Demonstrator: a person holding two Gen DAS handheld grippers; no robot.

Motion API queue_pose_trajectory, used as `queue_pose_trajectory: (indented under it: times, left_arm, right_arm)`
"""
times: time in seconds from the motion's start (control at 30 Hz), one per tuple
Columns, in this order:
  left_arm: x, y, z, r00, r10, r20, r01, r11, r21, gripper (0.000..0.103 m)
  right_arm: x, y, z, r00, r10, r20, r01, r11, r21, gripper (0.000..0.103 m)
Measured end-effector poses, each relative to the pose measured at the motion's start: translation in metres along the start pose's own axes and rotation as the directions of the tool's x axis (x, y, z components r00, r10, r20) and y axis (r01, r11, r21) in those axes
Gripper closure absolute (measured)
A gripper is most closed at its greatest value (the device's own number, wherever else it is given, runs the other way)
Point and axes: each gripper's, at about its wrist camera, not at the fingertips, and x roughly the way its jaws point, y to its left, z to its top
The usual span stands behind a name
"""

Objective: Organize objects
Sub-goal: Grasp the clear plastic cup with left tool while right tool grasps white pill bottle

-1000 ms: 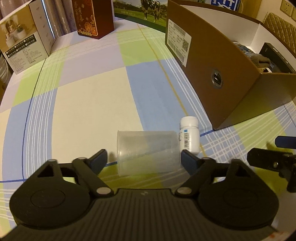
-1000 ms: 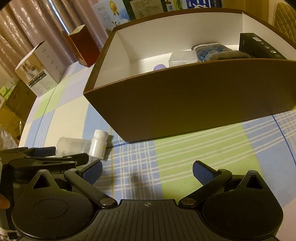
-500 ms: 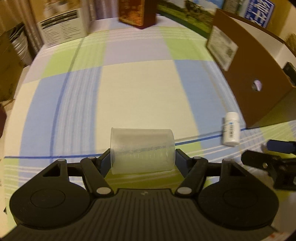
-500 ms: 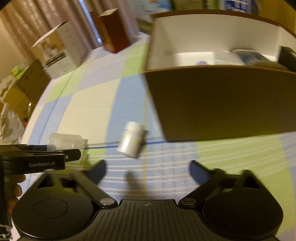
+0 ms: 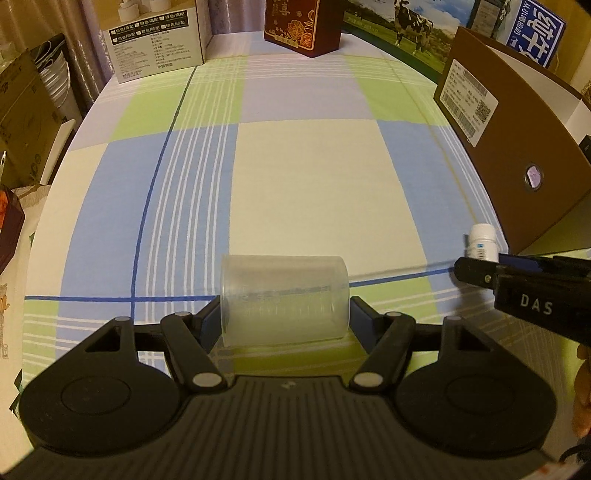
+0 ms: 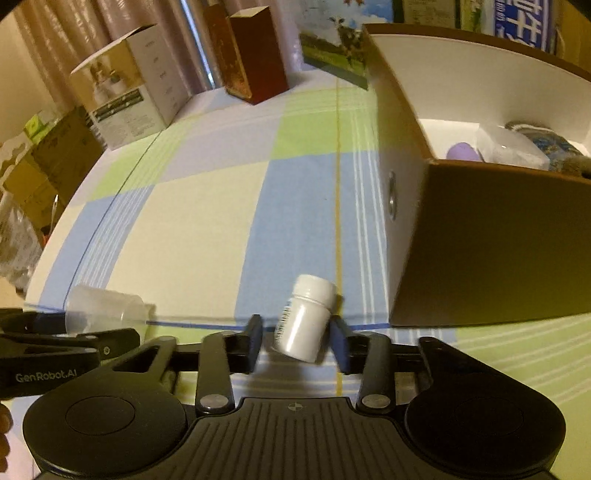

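One clear plastic cup (image 5: 283, 300) lay on its side between the fingers of the left gripper (image 5: 283, 317), whose jaws were clenched on its two ends. One small white pill bottle (image 6: 306, 323) stood tilted between the fingers of the right gripper (image 6: 297, 343), the jaws closed against its sides. Both sat low over the checked cloth of the worktop (image 5: 303, 177), the bottle just beside the near corner of one open brown cardboard box (image 6: 491, 243). Inside that box a purple object (image 6: 464, 151) and a clear packet (image 6: 509, 149) showed. At the far edge stood one white carton (image 5: 159, 40) and one dark red carton (image 5: 301, 26).
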Motion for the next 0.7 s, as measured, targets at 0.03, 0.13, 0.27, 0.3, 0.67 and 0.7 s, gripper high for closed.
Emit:
queue_pose_trajectory:
  times: [0.03,0.13,0.27,0.3,0.67,0.7]
  left_arm:
    - [0.0,0.0,-0.001,1.0,-0.001,-0.001,0.001,1.0,0.001,0.036]
    - [-0.002,-0.004,-0.004,1.0,-0.005,-0.005,0.005,1.0,0.005,0.036]
    - [-0.007,-0.011,-0.011,1.0,-0.015,-0.015,0.015,1.0,0.017,0.036]
    - [-0.008,-0.013,-0.013,1.0,-0.02,-0.019,0.02,1.0,0.019,0.036]
    - [-0.031,-0.058,-0.053,0.99,-0.121,-0.077,0.127,0.988,0.089,0.036]
    - [-0.033,-0.065,-0.057,0.987,-0.134,-0.084,0.142,0.985,0.101,0.036]
  right_arm:
    - [-0.001,-0.001,0.0,1.0,0.005,-0.004,-0.005,1.0,-0.009,0.078]
    - [-0.004,-0.005,-0.001,1.0,0.018,-0.017,-0.018,1.0,-0.022,0.079]
    - [-0.015,-0.011,-0.009,0.998,0.036,-0.045,-0.038,0.998,-0.051,0.079]
    - [-0.018,-0.012,-0.012,0.998,0.041,-0.052,-0.044,0.997,-0.056,0.079]
    - [-0.076,-0.055,-0.062,0.993,0.034,-0.111,-0.038,0.999,-0.028,0.079]
    - [-0.08,-0.059,-0.066,0.993,0.027,-0.113,-0.03,0.999,-0.027,0.079]
